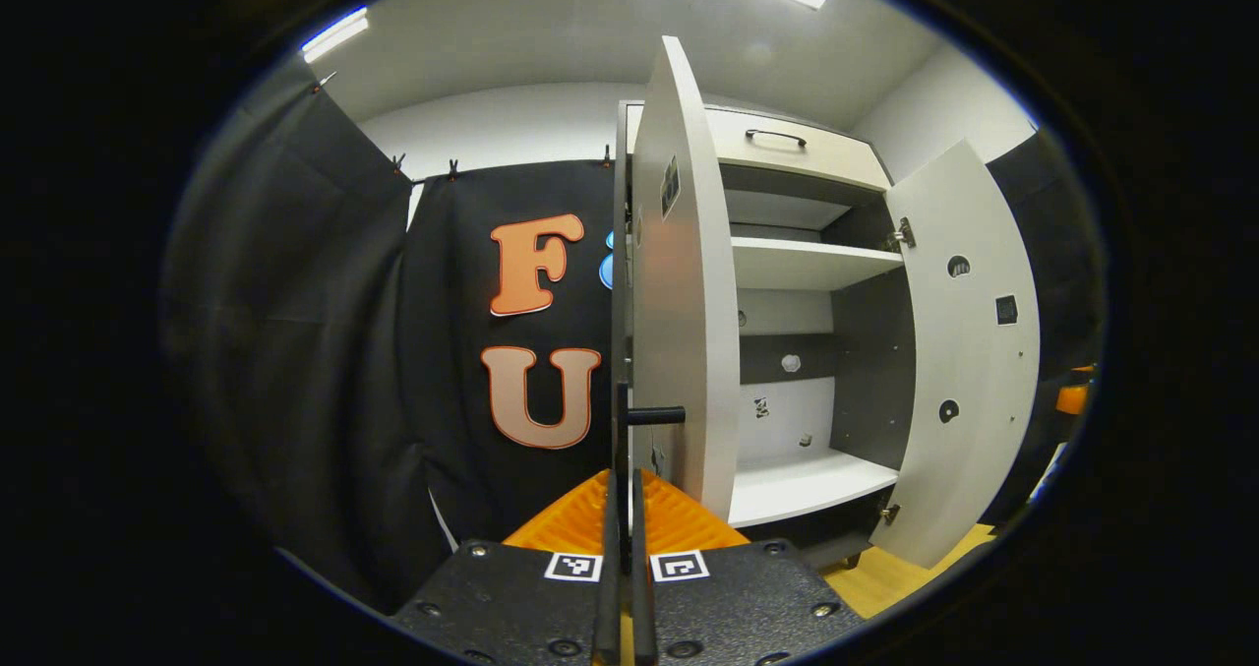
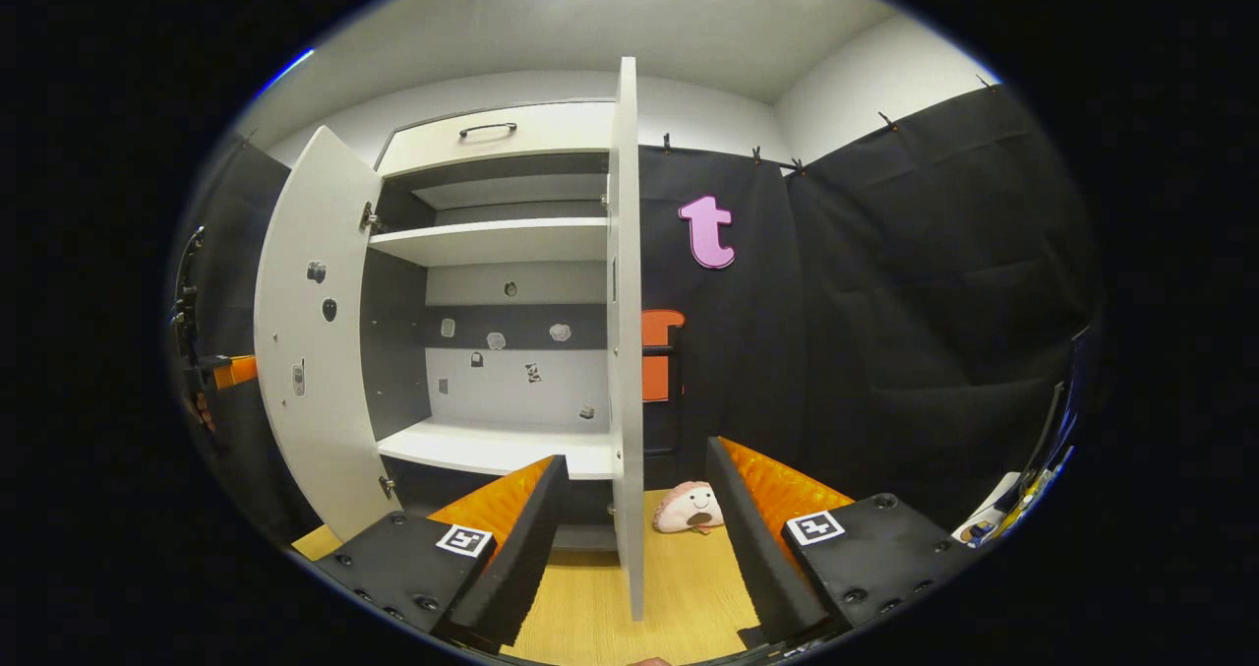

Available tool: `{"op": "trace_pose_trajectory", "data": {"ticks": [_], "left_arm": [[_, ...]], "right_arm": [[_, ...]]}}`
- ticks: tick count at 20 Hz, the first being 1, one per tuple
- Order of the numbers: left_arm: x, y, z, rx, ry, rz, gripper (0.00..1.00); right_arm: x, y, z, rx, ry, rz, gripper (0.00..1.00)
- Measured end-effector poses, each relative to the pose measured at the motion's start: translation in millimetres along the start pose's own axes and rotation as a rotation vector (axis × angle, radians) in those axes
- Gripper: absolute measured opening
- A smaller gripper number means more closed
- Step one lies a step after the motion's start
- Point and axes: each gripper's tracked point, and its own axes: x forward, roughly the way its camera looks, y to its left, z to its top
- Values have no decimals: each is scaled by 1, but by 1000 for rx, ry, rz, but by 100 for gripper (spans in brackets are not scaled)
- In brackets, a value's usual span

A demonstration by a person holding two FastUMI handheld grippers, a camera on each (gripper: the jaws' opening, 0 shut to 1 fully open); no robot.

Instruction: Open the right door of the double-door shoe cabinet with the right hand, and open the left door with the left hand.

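Left claw (image 1: 624,509) closed, cabinet (image 1: 807,263) shelves bare

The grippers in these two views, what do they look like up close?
Each gripper, left and right, has a black body with round screw heads and two small square black-and-white markers, one by each finger. The fingers are wedge-shaped with ridged inner faces.
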Motion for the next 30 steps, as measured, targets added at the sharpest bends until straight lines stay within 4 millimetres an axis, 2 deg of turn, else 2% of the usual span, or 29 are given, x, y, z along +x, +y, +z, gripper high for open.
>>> {"op": "trace_pose_trajectory", "data": {"ticks": [1, 2, 3, 6, 10, 13, 15, 17, 19, 24, 26, 27, 28, 29, 30], "left_arm": [[0, 5, 0, 5, -5, 16, 5], [1, 11, 1, 11, -11, 29, 7], [1, 16, 1, 11, -16, 30, 5], [-6, 22, -7, -12, -14, -1, 5], [-9, 23, -7, -17, -2, 20, 7], [-34, 20, -3, -31, -7, 25, 5], [-60, 15, 4, -41, -23, 32, 4], [-79, 1, 7, -47, -21, 32, 7], [-88, -19, 13, -64, -18, 6, 4], [-95, -77, 21, -110, -23, -72, 4], [-95, -93, 21, -131, -11, -84, 7], [-91, -98, 22, -125, -8, -79, 4], [-91, -103, 22, -109, -12, -74, 9], [-91, -105, 24, -89, -21, -62, 25], [-91, -107, 25, -73, -30, -55, 37]], "right_arm": [[1, 1, -1, 1, 2, 3, 93], [1, 0, -1, -1, 3, 3, 93], [1, 0, -2, -3, 7, 2, 93], [0, -1, -4, -9, 17, -3, 93], [-2, -1, -9, -16, 32, -9, 93], [-2, 2, -11, -19, 41, -5, 93], [-2, 5, -12, -21, 43, 2, 93], [-2, 7, -13, -18, 44, 11, 93], [0, 12, -13, -17, 44, 23, 93], [-3, 18, -6, -13, 23, 52, 93], [-5, 19, 1, -18, 1, 51, 93], [-7, 20, 4, -21, -9, 52, 93], [-8, 21, 7, -23, -15, 58, 93], [-9, 21, 9, -24, -20, 63, 93], [-11, 22, 11, -24, -25, 67, 93]]}}
